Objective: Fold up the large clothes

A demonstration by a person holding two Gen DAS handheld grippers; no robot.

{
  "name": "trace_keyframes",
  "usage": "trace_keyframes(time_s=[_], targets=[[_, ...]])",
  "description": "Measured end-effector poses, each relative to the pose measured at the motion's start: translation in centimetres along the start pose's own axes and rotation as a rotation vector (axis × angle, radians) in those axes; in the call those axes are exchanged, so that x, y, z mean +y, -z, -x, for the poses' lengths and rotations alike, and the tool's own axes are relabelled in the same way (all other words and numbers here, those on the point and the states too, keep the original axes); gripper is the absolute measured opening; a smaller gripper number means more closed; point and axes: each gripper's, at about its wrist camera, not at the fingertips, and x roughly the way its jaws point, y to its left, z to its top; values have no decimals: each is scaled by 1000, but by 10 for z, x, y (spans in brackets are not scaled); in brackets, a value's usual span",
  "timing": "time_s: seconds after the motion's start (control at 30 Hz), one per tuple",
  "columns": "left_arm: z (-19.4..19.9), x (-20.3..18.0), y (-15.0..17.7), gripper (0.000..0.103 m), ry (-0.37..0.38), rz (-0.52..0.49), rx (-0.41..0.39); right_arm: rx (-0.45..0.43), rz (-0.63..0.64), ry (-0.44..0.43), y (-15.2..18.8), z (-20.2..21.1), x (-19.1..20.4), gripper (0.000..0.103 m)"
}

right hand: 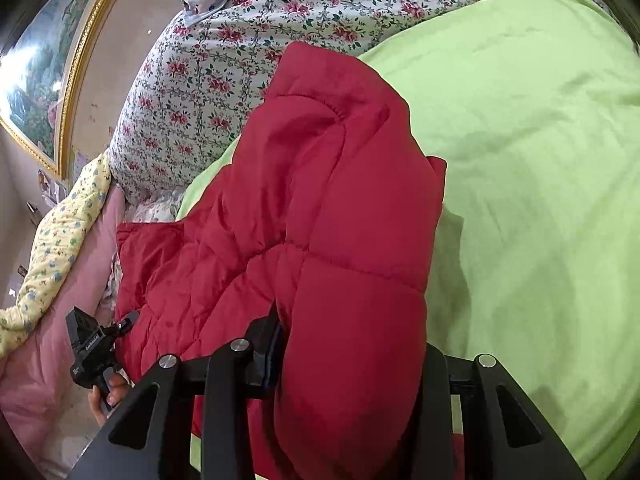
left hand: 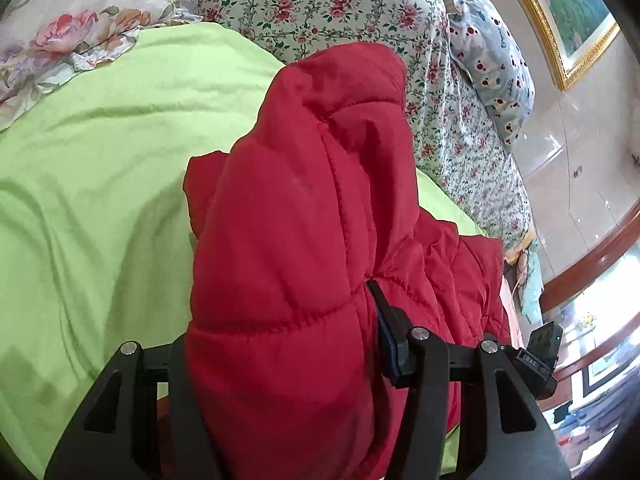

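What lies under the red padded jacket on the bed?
The lime-green blanket shows around the red padded jacket and runs beneath it. Whatever lies directly under is covered.

Bright, even daylight fills both fisheye views. Glare washes out the framed painting (right hand: 28, 80) and the glossy floor (left hand: 560, 152). Edges bow and darken; soft shadows fall across the green sheet (right hand: 520, 160).

Red, lime and florals

Quilted puffy red jacket (left hand: 304, 216) on a plain lime-green cotton sheet (left hand: 100, 184) — behind it a white bedspread with small red roses (left hand: 320, 4), a gold-framed landscape painting (left hand: 568, 12).
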Motion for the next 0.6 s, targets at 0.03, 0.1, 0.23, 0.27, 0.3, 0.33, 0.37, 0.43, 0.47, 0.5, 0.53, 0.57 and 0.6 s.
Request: trace_keyframes(time_s=[0.03,0.1,0.23,0.27,0.3,0.33,0.37,0.43,0.47,0.5,0.53,0.57,0.6], targets=[[1,0,2,53,-2,-2,3,2,0,0,2,2,-1,38],[0,1,4,53,-7,-2,13,5,1,1,6,5,-3,38],[-2,8,10,55,-52,-8,32,11,-4,11,8,4,-6,39],[-3,9,12,57,-71,-11,36,13,-5,19,7,3,-6,41],[-6,10,14,58,-94,-13,38,13,-6,30,7,1,-6,42],[-8,11,15,60,-117,-13,38,13,-2,39,7,0,-6,43],[-9,11,15,63,-127,-12,36,12,4,53,7,-2,-5,45],[-10,12,17,68,-154,-15,31,10,8,71,7,-4,-3,47],[-10,11,17,73,-172,-19,27,8,10,78,7,-4,-2,49],[-9,10,18,76,-187,-23,23,6,8,85,8,-5,-3,50],[-7,9,19,82,-212,-29,20,4,4,89,8,-5,-3,54],[-5,7,20,84,-235,-35,12,3,0,93,9,-4,-4,57],[-2,4,21,84,-248,-44,3,-2,-7,97,10,-2,-4,59]])
